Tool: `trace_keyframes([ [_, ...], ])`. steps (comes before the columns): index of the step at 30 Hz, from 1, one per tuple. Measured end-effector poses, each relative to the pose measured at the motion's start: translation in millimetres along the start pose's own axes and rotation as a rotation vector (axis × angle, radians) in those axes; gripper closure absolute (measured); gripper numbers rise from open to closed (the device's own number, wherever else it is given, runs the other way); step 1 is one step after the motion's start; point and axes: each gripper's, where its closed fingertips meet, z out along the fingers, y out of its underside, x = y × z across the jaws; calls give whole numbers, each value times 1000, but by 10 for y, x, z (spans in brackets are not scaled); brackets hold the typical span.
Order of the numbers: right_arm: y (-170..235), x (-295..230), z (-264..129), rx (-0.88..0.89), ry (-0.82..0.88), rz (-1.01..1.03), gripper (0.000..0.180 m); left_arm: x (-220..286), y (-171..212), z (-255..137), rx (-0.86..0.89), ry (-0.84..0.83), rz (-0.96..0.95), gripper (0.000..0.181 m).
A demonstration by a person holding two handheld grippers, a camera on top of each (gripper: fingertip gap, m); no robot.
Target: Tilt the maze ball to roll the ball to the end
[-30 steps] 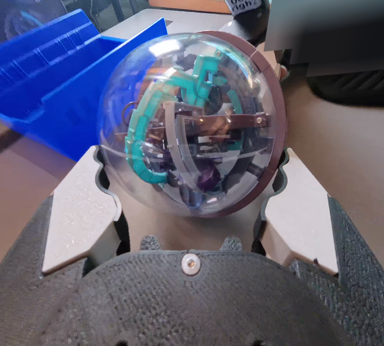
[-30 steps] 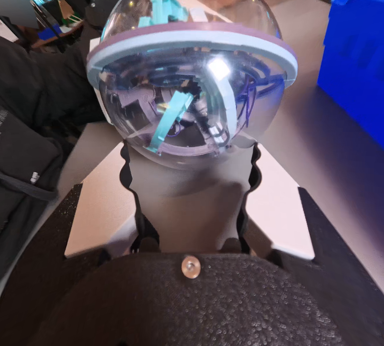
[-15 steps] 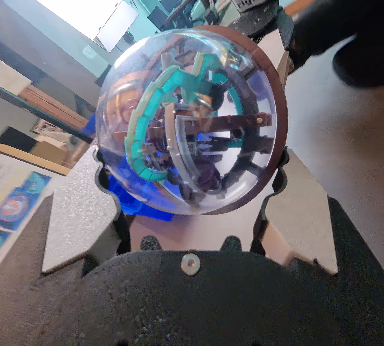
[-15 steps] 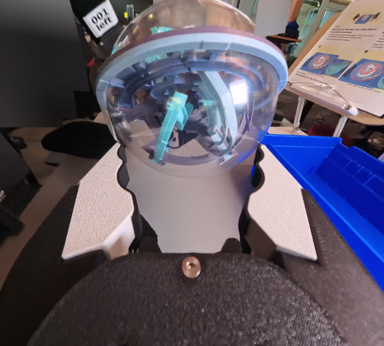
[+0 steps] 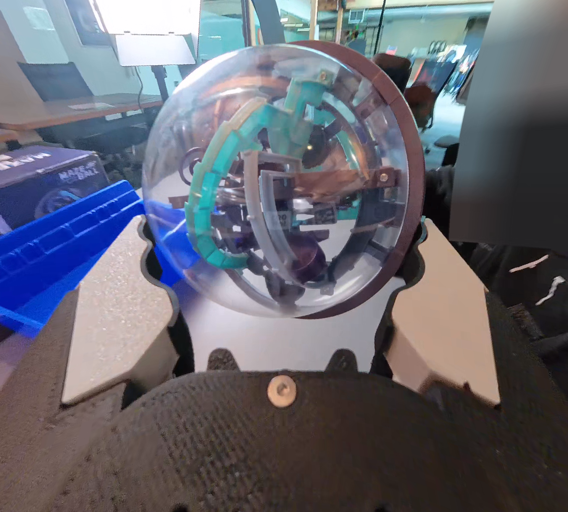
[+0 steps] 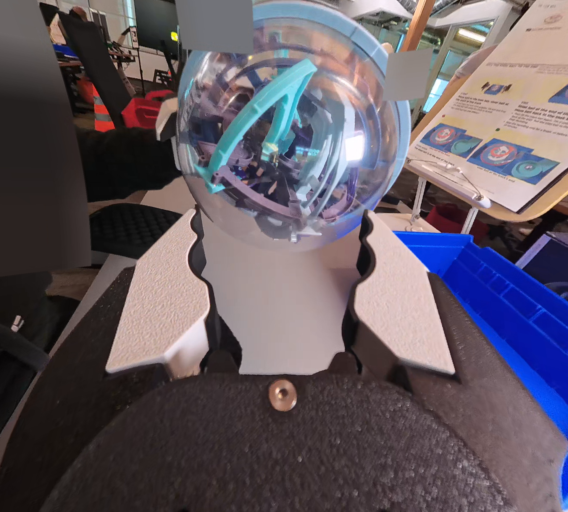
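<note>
The maze ball (image 5: 282,177) is a clear sphere with teal, grey and brown tracks inside and a dark rim on its right side. My left gripper (image 5: 284,220) is shut on it, one finger on each lower flank, and holds it above the table. In the right wrist view the maze ball (image 6: 292,140) shows a pale blue rim tilted up to the right. My right gripper (image 6: 281,214) is shut on its lower part. A white finger (image 6: 166,116) of the left gripper shows at the ball's left. I cannot make out the small ball inside.
A blue bin (image 5: 61,236) lies at the left, with a dark box (image 5: 46,177) behind it. The bin (image 6: 491,282) is at the right in the right wrist view, below an instruction board (image 6: 491,134) on a stand. The grey table (image 6: 276,297) lies under the ball.
Both grippers have lifted and turned the maze ball. Both views swung up from the table to the room. In the right wrist view the rim went from level to steeply tilted.
</note>
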Motion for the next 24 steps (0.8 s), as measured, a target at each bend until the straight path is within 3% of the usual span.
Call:
trace_keyframes([
  [14,-163,-82,-90,132,9,-124,93,34,149,-52,242,297,-368,22],
  [24,422,-3,-37,37,-4,-25,82,-60,407,42,115,193,-371,22],
])
